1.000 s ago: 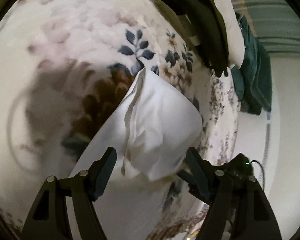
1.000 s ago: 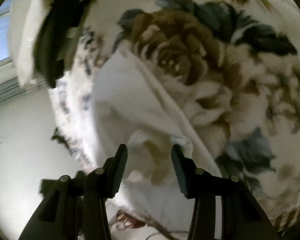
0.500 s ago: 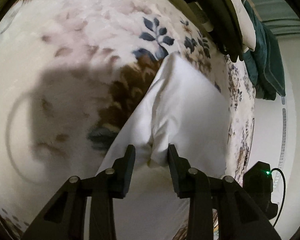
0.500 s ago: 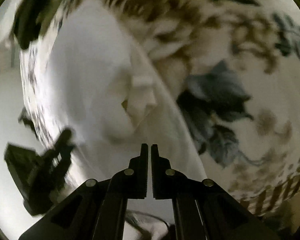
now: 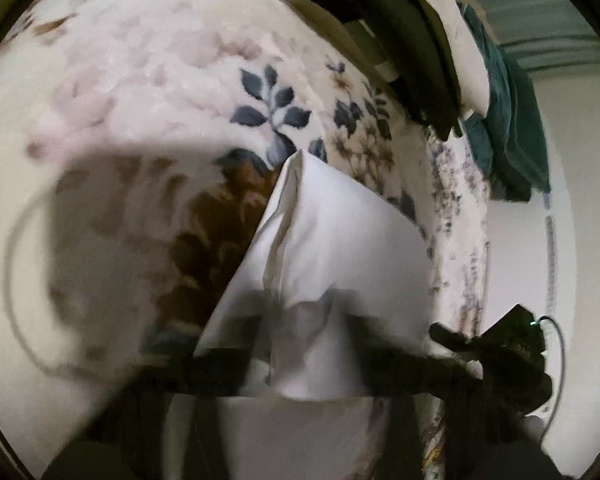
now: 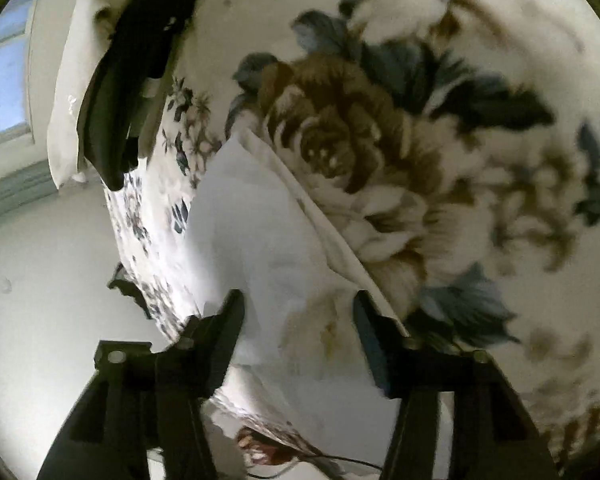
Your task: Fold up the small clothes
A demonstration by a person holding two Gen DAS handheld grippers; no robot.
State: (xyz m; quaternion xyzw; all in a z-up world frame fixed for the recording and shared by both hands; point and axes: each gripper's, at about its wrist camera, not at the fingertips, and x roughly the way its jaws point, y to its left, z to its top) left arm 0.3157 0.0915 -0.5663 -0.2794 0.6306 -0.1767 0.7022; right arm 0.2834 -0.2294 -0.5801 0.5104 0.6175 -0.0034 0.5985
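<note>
Cloth between two hand-held grippers

One white cloth (image 5: pixel 340 240) on flowered bed (image 5: pixel 160 80). Two hand-held grippers, both tipped down. Left hand-held gripper (image 5: pixel 304 344) blurred, squeezed tight on near cloth edge. Right hand-held gripper (image 6: pixel 300 320) opening, cloth lying between its fingers (image 6: pixel 230 320), not pinched.

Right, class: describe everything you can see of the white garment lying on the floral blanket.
The white garment is plain, thin, smooth cloth, partly folded into a wedge that tapers to a point away from the cameras. A doubled, hemmed edge runs along one side and soft creases gather near its close end. It lies on the floral blanket close to the bed's edge. The left hand-held gripper, blurred, has its fingers on either side of a raised fold. The right hand-held gripper, jaws opening, straddles the near corner.
</note>
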